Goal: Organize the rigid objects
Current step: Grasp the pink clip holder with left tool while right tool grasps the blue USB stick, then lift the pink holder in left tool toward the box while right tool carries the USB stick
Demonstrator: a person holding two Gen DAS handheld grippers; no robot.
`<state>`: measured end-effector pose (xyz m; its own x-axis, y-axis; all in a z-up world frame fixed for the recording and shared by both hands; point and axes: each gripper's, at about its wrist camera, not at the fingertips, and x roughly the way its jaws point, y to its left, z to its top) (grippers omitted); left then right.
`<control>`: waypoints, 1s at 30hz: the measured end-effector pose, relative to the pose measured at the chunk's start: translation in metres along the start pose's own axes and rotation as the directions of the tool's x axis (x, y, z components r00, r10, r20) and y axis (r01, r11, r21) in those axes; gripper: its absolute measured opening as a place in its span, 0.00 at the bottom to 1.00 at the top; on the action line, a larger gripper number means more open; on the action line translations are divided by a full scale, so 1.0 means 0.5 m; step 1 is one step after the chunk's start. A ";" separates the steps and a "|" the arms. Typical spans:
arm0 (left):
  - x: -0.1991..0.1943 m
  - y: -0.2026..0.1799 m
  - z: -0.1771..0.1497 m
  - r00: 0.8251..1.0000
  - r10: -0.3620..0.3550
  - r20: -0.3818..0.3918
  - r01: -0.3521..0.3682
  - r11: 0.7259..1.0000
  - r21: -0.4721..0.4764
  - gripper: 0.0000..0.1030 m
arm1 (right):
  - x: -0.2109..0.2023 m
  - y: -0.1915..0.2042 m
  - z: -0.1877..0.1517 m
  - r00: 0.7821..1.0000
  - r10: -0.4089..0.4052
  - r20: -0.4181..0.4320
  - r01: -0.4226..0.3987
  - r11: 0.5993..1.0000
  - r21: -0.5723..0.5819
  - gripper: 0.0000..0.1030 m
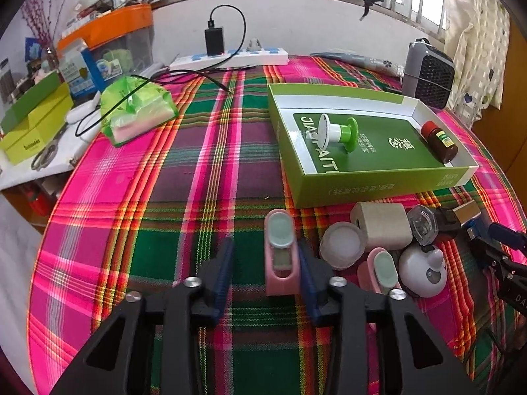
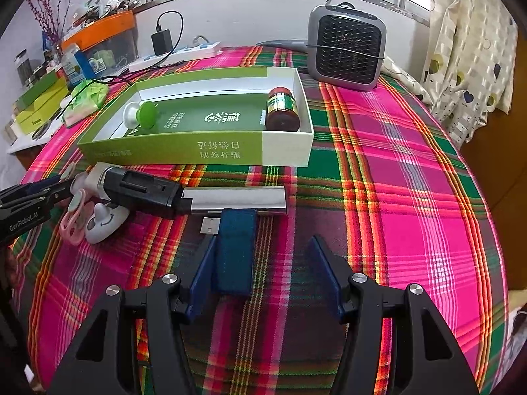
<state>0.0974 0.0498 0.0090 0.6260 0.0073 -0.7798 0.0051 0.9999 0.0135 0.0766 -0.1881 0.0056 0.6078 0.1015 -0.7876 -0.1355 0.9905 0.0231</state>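
Note:
On the plaid cloth my left gripper (image 1: pixel 265 263) stands open around a pink clip (image 1: pixel 281 253). The clip lies against the right finger, and a gap is left at the other finger. Beside it sit a white lid (image 1: pixel 342 243), a beige block (image 1: pixel 382 227), a second pink clip (image 1: pixel 380 270) and a white round toy (image 1: pixel 425 273). My right gripper (image 2: pixel 263 263) is open, with a blue USB stick (image 2: pixel 235 250) lying beside its left finger. The green box (image 2: pixel 197 151) holds a green-and-white plunger piece (image 2: pixel 141 115) and a brown bottle (image 2: pixel 281 112).
A black and silver device (image 2: pixel 148 192) lies in front of the box. A grey heater (image 2: pixel 346 52) stands at the back right, a power strip (image 1: pixel 230 57) with a charger by the wall. A green tissue pack (image 1: pixel 138 108) and yellow-green boxes (image 1: pixel 33 125) lie at the left.

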 end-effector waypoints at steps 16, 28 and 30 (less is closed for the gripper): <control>-0.003 -0.002 -0.004 1.000 -0.017 0.007 0.017 1.000 0.001 0.17 | -0.008 -0.011 -0.004 1.000 -0.002 0.012 0.002 1.000 0.008 0.22; -0.005 -0.001 -0.004 1.000 -0.019 0.008 0.019 1.000 0.001 0.17 | -0.009 -0.011 -0.004 1.000 -0.001 0.011 0.001 1.000 0.009 0.22; -0.005 -0.001 -0.003 1.000 -0.020 0.009 0.020 1.000 -0.001 0.17 | -0.008 -0.011 -0.004 1.000 -0.001 0.011 0.001 1.000 0.009 0.22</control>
<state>0.0946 0.0492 0.0097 0.6324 -0.0126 -0.7745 0.0170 0.9999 -0.0023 0.0731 -0.1941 0.0074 0.6166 0.1015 -0.7807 -0.1281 0.9914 0.0277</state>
